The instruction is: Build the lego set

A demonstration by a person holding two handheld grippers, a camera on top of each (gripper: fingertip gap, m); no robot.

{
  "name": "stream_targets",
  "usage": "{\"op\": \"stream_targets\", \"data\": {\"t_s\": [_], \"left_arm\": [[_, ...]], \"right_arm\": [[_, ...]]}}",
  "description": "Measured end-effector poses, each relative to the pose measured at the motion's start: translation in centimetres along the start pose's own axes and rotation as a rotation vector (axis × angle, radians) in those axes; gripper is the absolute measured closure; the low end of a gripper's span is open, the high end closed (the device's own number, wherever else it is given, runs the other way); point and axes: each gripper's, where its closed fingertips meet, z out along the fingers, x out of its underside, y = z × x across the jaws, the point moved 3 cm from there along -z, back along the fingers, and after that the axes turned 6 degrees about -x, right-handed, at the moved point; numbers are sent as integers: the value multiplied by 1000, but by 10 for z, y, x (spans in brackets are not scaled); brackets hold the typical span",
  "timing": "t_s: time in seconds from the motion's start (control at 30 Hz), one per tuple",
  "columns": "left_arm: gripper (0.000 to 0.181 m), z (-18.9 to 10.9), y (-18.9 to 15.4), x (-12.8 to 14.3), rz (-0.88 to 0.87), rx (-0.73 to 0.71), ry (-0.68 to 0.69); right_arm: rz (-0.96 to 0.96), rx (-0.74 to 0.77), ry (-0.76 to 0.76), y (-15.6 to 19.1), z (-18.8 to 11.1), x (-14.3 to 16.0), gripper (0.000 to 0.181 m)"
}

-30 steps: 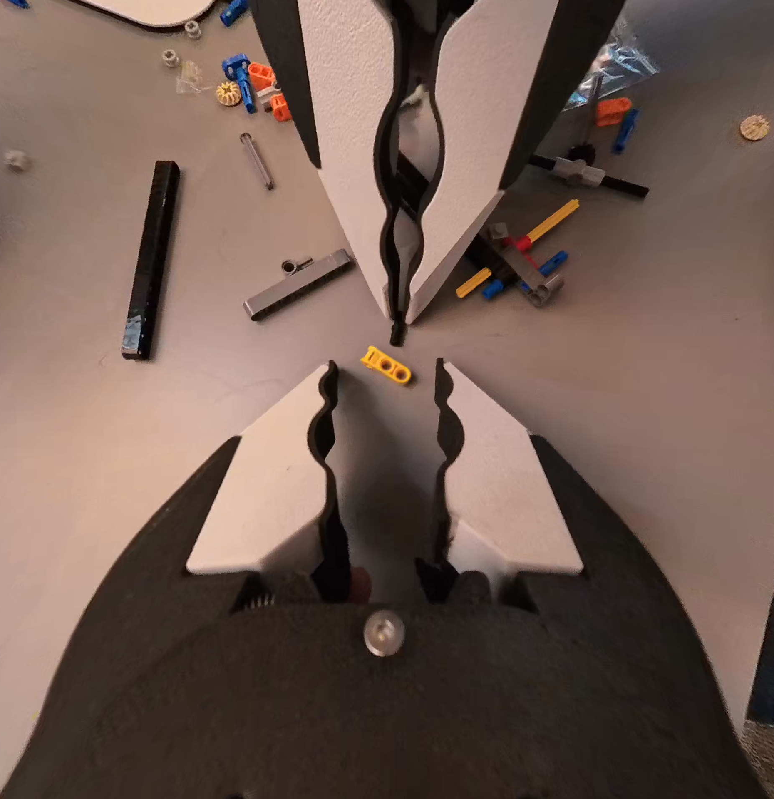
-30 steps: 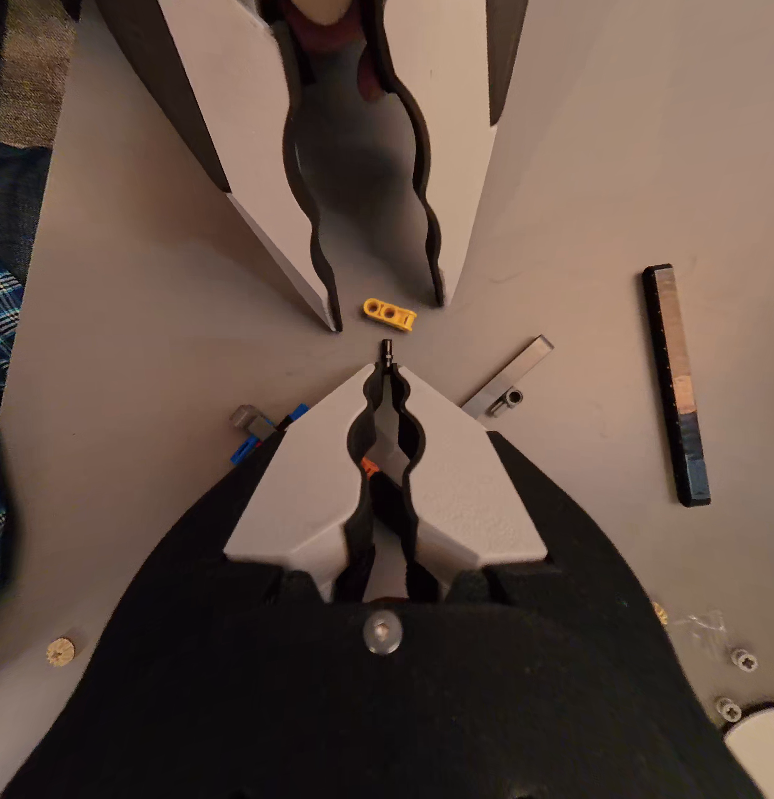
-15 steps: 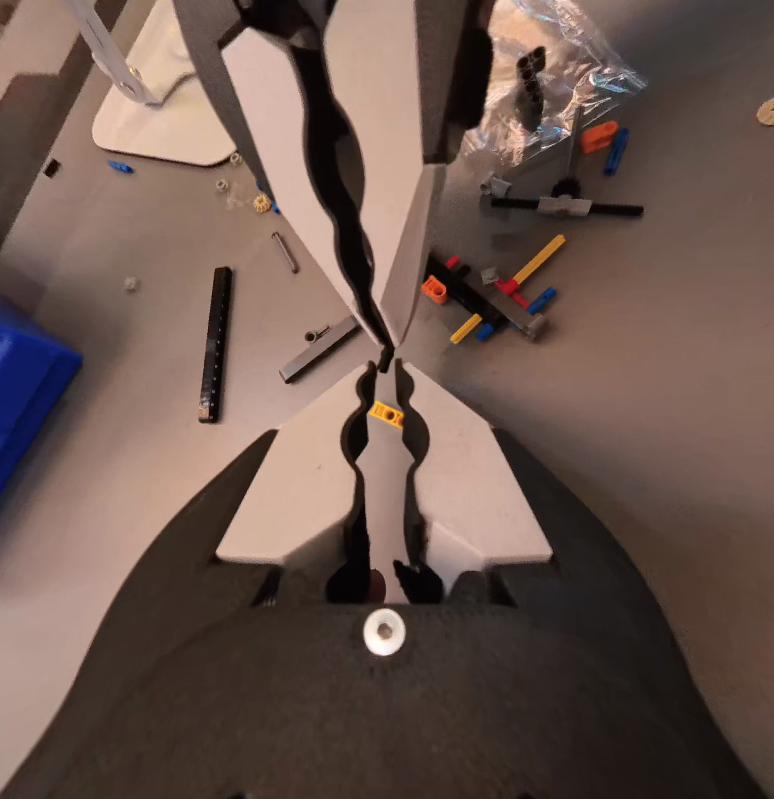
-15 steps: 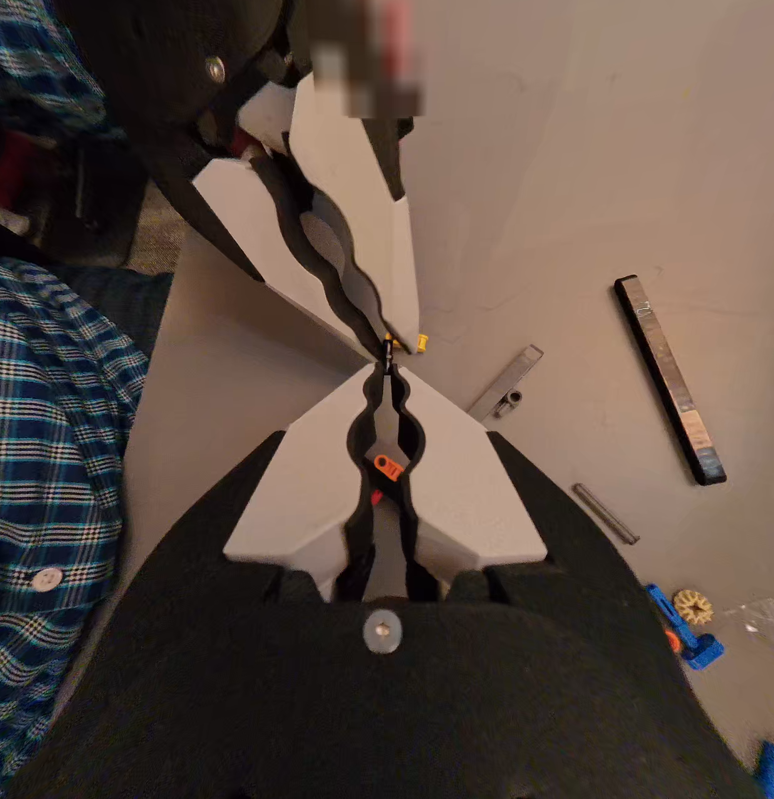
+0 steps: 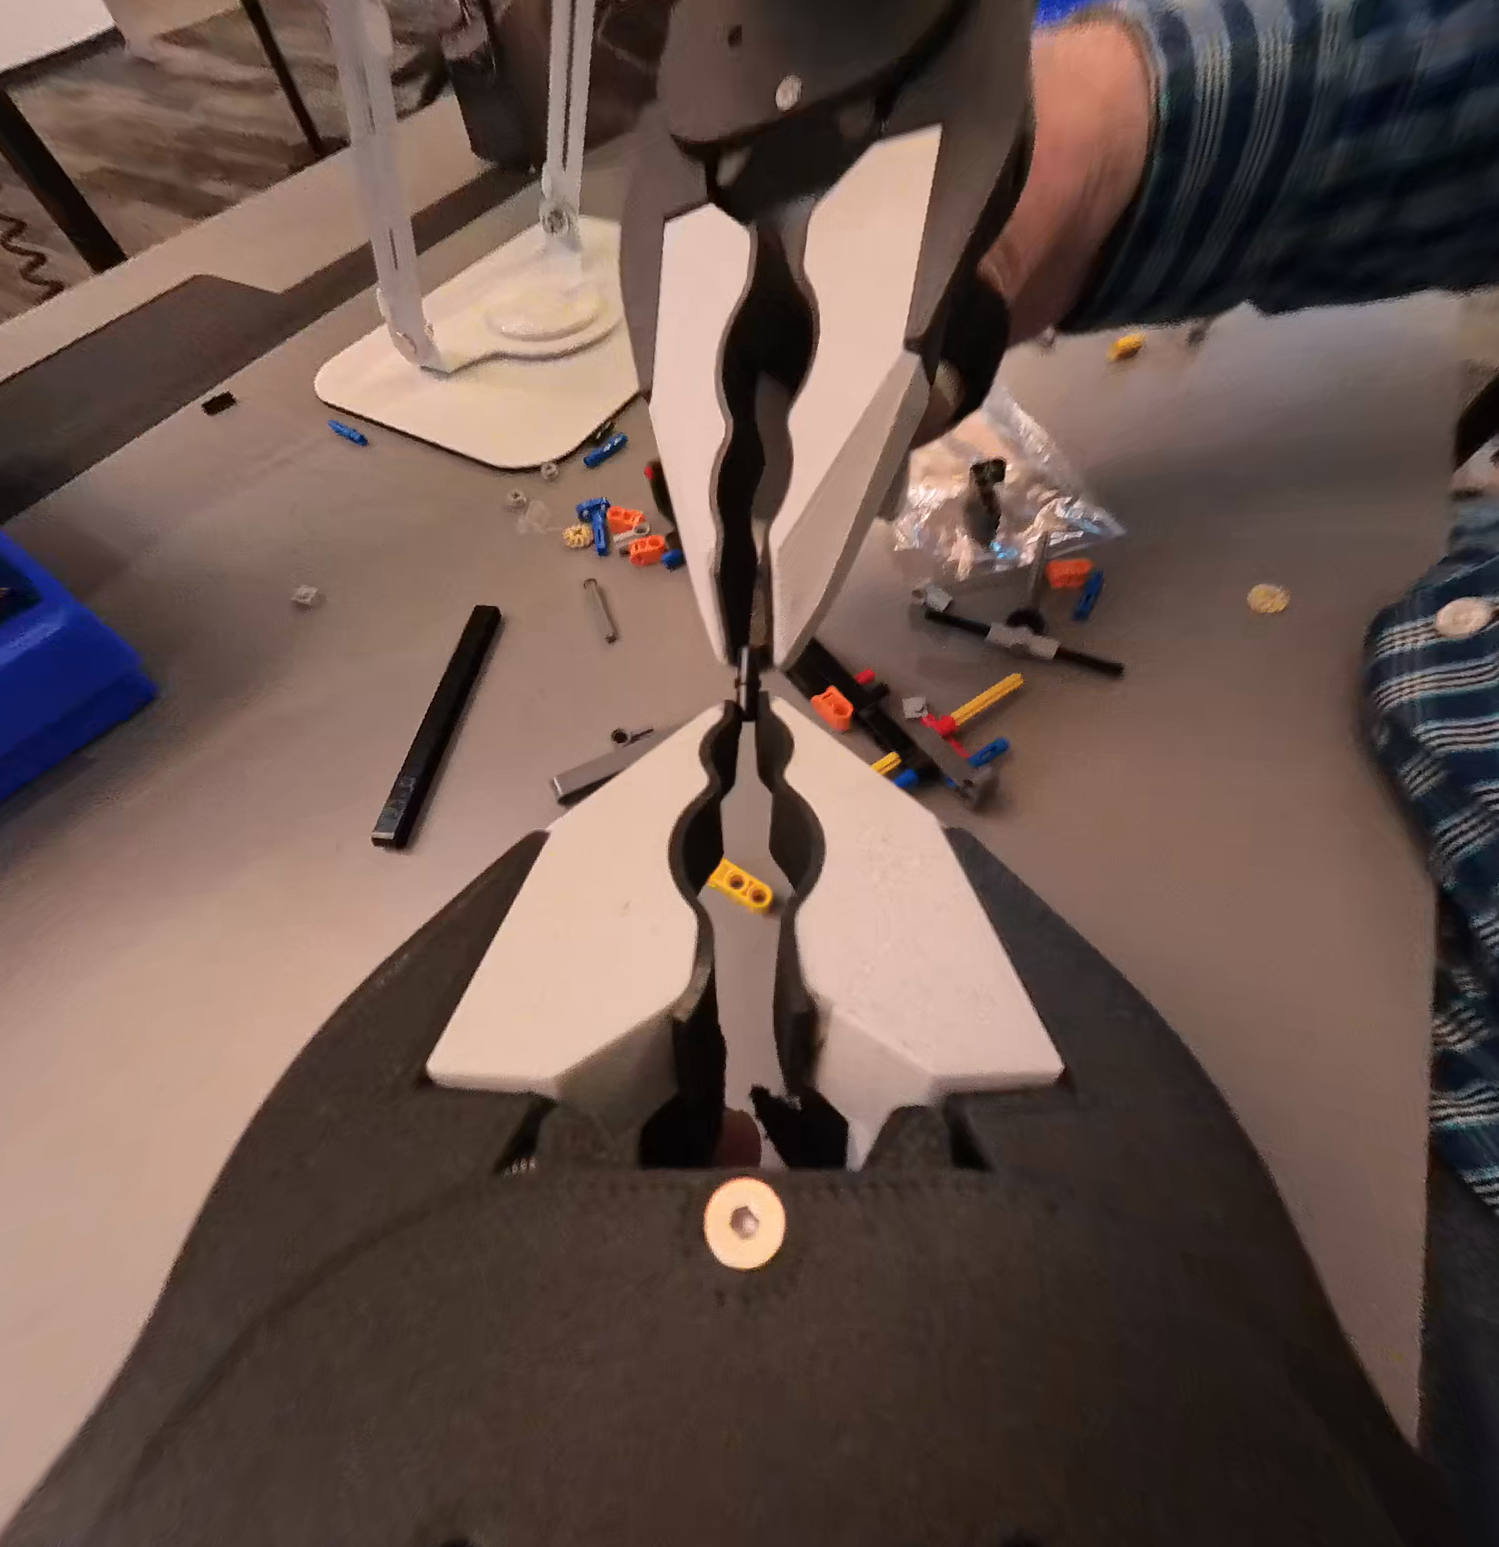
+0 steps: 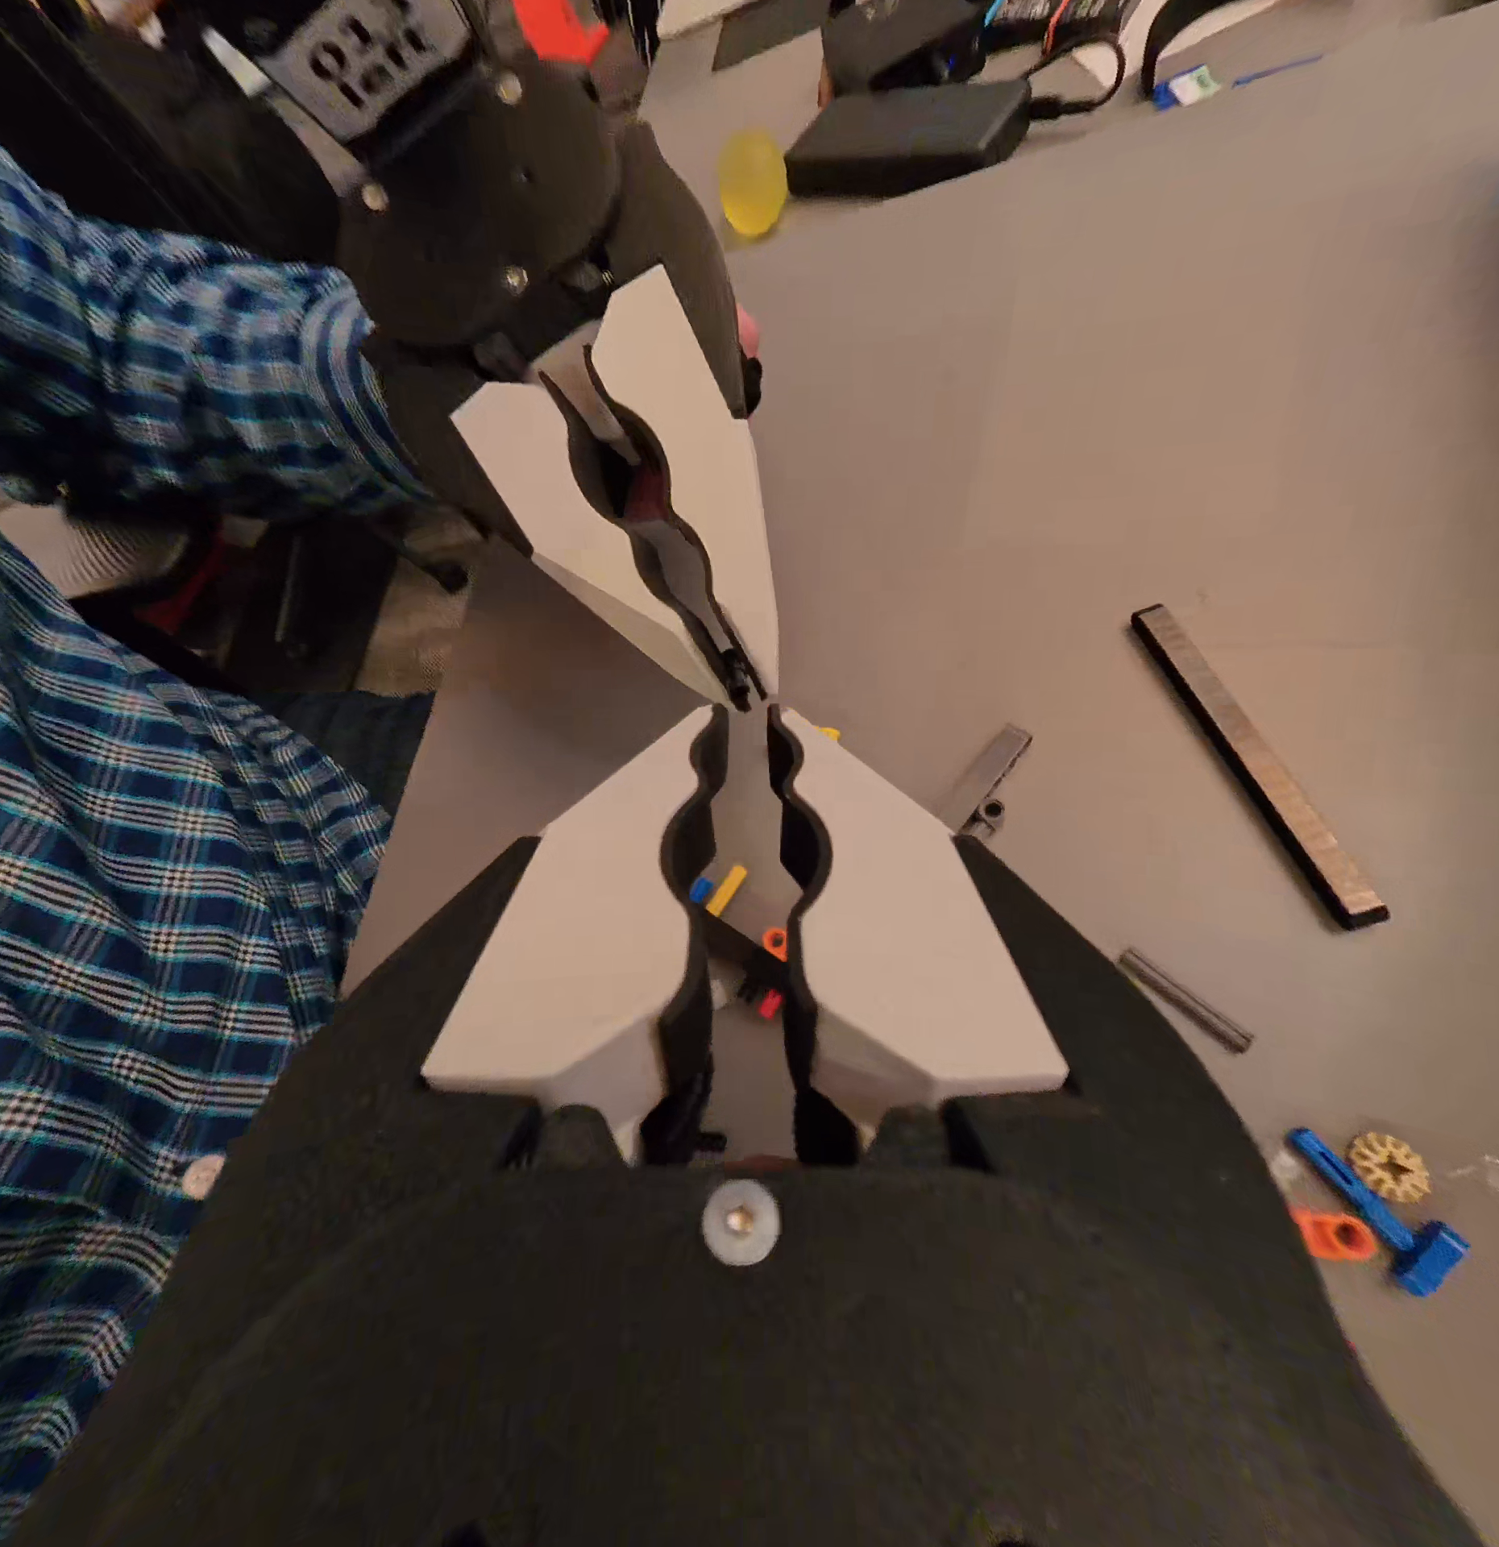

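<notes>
Surface: grey table, strewn with loose lego parts.
Task item: black pin, short, held clear of the table between the two sets of fingertips, which meet nose to nose.
Left gripper: tips pinched together on the near end of the black pin; the wavy gap further back along its fingers stands clear.
Right gripper: tips parted by a narrow slit, with table showing through; the pin's free end sits just at that slit. Contact with the pin cannot be confirmed.
Yellow two-hole piece: flat on the table below the left gripper, seen through the gap in its fingers.
Part-built assembly: black and grey beams with orange, red, yellow and blue parts, on the table just beyond the fingertips.
Grey beam: lying near, on the other side of the fingertips.
Long black beam: further out, flat, apart from the grey beam.
Clear bag: crumpled, behind the assembly, parts inside.
White stand base: at the far edge.
Blue bin: at the table's edge, partly in view.
Person: plaid sleeve behind the left gripper.
</notes>
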Motion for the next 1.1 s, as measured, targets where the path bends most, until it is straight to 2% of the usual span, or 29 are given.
{"op": "stream_targets", "data": {"t_s": [0.03, 0.23, 0.43, 0.67, 0.77, 1.1], "left_arm": [[180, -1, 0, -2, -18, 8, -19], [180, -2, -3, -5, -35, 21, -53], [180, -1, -4, -3, -69, 29, -64], [152, -4, 6, 38, -28, 4, 184], [154, -3, 7, 51, 10, 18, 257], [174, 7, -8, 62, 32, 20, 303]], "right_arm": [[8, -7, -26, 1, 0, -2, 174], [42, -35, -104, 5, 0, -9, 175], [31, -29, -74, 7, 1, -8, 179], [-41, 86, 139, -5, 13, 10, 180], [-90, 120, 229, -8, 23, 16, 179], [-231, 181, 459, -15, 44, 22, 180]]}}
